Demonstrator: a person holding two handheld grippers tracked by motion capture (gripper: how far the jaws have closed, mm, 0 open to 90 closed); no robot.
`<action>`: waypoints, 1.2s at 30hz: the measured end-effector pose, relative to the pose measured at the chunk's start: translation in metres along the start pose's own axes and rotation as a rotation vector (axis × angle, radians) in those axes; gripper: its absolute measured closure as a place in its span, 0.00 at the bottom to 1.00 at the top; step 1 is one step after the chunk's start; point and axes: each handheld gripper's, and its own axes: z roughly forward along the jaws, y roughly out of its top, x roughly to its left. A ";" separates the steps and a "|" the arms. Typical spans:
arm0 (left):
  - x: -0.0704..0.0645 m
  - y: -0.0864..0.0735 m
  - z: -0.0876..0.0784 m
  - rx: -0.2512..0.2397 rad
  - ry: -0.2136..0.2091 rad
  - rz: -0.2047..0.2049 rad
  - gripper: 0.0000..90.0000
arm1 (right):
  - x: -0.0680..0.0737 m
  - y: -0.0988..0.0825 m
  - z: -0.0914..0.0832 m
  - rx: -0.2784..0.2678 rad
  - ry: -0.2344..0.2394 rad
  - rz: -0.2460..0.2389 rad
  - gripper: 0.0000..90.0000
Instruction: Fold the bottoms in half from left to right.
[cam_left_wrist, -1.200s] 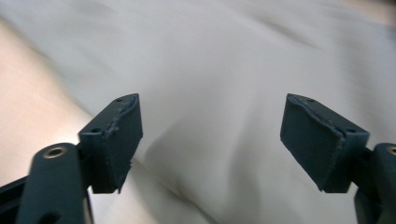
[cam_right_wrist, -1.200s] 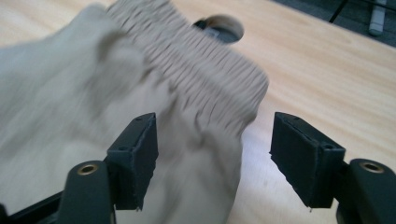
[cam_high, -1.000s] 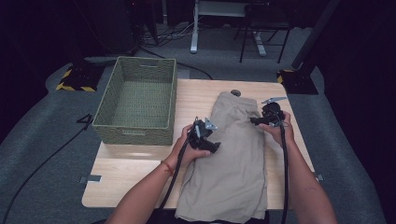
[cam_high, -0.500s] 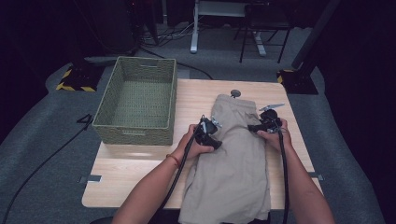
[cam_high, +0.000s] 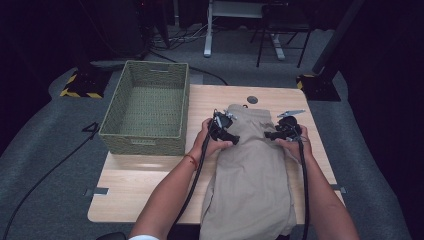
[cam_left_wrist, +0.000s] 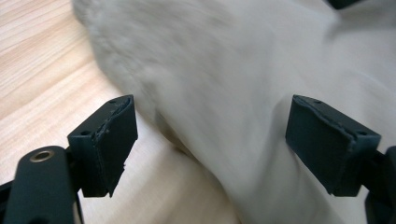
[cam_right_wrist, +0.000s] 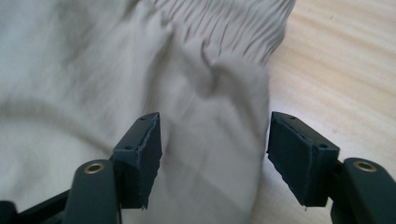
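A pair of beige trousers lies lengthwise on the wooden bench, waistband away from the person, beside a woven basket. The left gripper, whose jaws have just been opening, and the right gripper both stand open over the waist edges, gripping nothing. A good grasp would pinch both edges evenly (the cloth is soft and rumpled).

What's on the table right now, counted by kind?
Trousers, beige: 1
Basket, green woven: 1
Tongs: 2, the left tongs and the right tongs, both open at the trousers' waist end
Total: 4
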 end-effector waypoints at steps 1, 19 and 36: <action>0.003 0.001 0.003 0.001 0.009 -0.006 0.19 | -0.001 0.001 0.000 -0.004 0.001 0.008 0.39; 0.018 -0.001 0.024 0.049 -0.017 0.008 0.29 | 0.000 0.010 0.024 0.056 -0.028 0.023 0.39; 0.016 0.004 0.022 0.057 -0.050 0.034 0.92 | 0.002 0.008 0.019 0.045 0.033 0.032 0.88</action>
